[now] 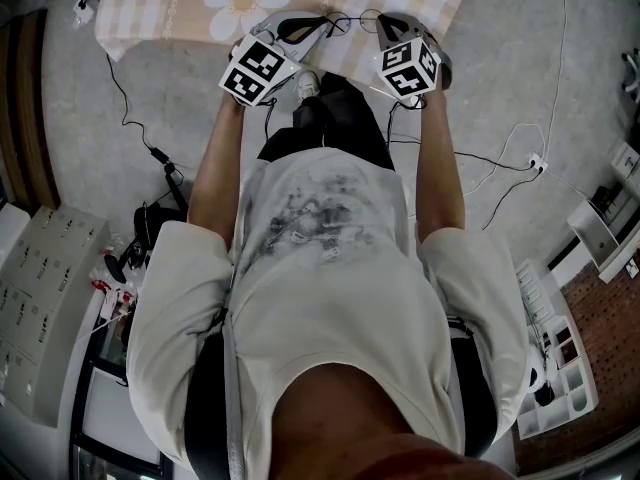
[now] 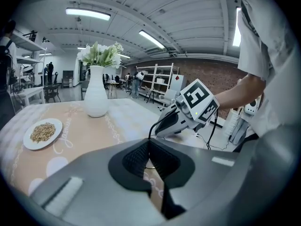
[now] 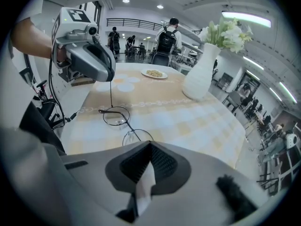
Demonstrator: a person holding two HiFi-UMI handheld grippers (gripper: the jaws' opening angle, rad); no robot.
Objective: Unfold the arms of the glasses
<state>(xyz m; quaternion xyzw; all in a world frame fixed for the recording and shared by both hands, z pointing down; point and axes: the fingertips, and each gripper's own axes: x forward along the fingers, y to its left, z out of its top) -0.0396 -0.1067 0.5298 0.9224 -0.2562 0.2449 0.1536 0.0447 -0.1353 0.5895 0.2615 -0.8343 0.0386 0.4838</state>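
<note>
Thin black round-lens glasses [image 3: 115, 116] hang just above the checked tablecloth [image 3: 188, 121], between my two grippers. From one lens a thin arm [image 3: 111, 94] runs straight up into my left gripper [image 3: 109, 74], which is shut on its tip. In the left gripper view that wire [image 2: 151, 132] comes out of the left gripper [image 2: 150, 142] jaw tips and curves toward my right gripper [image 2: 175, 120]. The right gripper [image 3: 150, 145] is shut on the glasses beside the nearer lens [image 3: 138, 136]. In the head view both grippers [image 1: 322, 26] [image 1: 378, 23] meet at the table's near edge.
A white vase of white flowers [image 3: 200, 79] and a plate of food [image 3: 154, 73] stand farther along the table [image 1: 180, 8]. Cables [image 1: 140, 138] trail over the floor on both sides. People, tables and shelving fill the room behind.
</note>
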